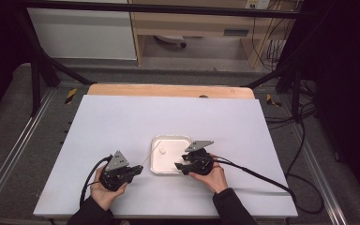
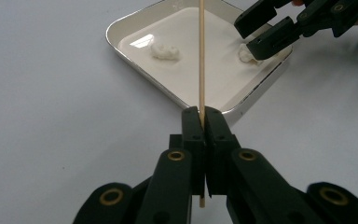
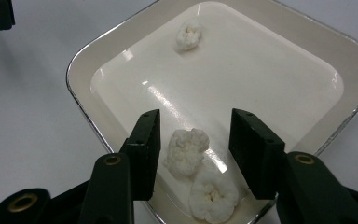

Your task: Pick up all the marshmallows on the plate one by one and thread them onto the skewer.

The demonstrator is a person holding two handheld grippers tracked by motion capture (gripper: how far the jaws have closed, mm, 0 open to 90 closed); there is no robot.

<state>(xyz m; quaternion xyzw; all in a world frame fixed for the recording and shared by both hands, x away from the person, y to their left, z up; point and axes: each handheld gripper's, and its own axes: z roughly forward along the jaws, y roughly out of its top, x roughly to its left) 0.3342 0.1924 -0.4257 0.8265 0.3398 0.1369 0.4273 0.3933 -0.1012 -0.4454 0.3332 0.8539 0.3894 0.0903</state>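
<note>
The left gripper point(image 2: 202, 122) pinches a thin stick point(image 2: 201, 51) tight. The right gripper point(image 3: 193, 142), half open, straddles a white puff point(image 3: 186, 150) in the tray point(image 3: 81, 63) without touching it. Squeezing hard could squash it.

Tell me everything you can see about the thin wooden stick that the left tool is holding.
The wooden stick is a thin, straight, pale skewer, plain and bare along the length that shows. The left tool is shut on it near its lower end, and a short stub sticks out behind the pads. From the grip it runs out over the white tray, which lies on the table. In the high view it slants up toward the tray's near left corner. It touches none of the white pieces in the tray.
</note>
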